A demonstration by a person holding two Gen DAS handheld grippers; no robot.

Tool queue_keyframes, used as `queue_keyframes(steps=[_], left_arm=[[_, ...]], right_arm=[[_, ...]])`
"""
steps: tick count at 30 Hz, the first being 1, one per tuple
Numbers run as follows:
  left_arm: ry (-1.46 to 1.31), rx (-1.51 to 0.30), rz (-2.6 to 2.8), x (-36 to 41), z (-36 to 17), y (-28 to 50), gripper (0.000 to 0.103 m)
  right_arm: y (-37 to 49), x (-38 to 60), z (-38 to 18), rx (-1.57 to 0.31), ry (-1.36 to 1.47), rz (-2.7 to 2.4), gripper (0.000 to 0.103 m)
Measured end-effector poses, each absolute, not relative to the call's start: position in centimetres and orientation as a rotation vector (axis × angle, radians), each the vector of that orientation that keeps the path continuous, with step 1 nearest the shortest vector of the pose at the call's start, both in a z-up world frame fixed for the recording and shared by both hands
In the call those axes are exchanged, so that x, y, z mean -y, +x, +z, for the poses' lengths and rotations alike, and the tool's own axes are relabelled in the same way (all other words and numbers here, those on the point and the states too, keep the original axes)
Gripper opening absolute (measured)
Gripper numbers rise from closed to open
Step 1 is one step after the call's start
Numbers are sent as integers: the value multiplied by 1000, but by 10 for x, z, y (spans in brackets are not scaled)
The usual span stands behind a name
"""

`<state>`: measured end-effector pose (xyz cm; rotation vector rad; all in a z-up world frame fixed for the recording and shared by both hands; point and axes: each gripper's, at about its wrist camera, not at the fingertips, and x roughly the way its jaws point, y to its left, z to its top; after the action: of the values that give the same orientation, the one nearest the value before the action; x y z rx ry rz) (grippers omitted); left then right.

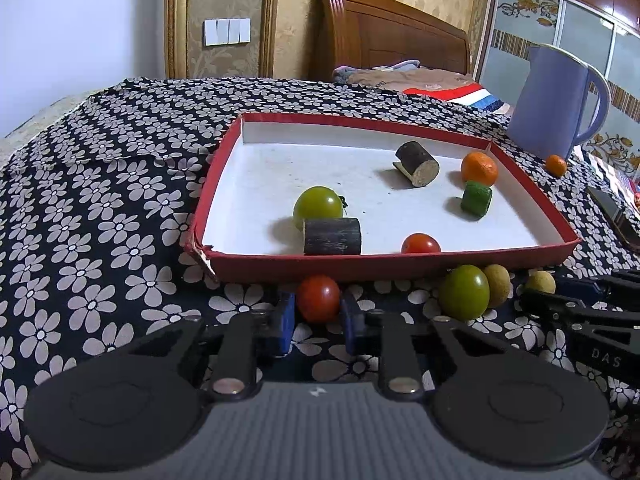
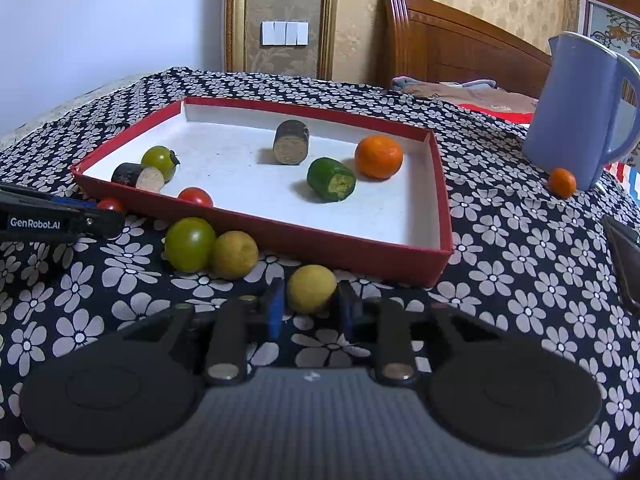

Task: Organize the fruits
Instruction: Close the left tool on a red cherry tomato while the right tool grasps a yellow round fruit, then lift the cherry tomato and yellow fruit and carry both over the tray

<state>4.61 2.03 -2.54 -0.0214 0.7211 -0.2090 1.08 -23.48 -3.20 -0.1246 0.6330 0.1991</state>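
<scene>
A red tray (image 1: 400,266) (image 2: 304,240) with a white floor holds a green tomato (image 1: 318,206), a red tomato (image 1: 420,243), an orange (image 1: 479,168), a green cylinder piece (image 1: 475,198) and two dark cylinder pieces (image 1: 332,236). In front of the tray lie a red tomato (image 1: 318,298), a green tomato (image 2: 190,244) and two yellow-brown fruits (image 2: 234,254) (image 2: 311,288). My left gripper (image 1: 318,312) has its blue pads on both sides of the red tomato. My right gripper (image 2: 311,304) brackets the nearer yellow-brown fruit.
A blue jug (image 1: 556,100) (image 2: 576,108) stands at the right with a small orange (image 2: 562,182) beside it. A dark flat object (image 2: 624,264) lies at the right edge. The flowered cloth (image 1: 100,200) covers the surface. A wooden headboard is behind.
</scene>
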Motion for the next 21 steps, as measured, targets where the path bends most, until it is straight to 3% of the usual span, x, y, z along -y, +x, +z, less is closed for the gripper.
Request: queue_keyframes(steps=[21], left_arm=[[12,-638,-238,-17,10,20,23]], right_arm=[[-5,235,-12,-578,-123,199,26]])
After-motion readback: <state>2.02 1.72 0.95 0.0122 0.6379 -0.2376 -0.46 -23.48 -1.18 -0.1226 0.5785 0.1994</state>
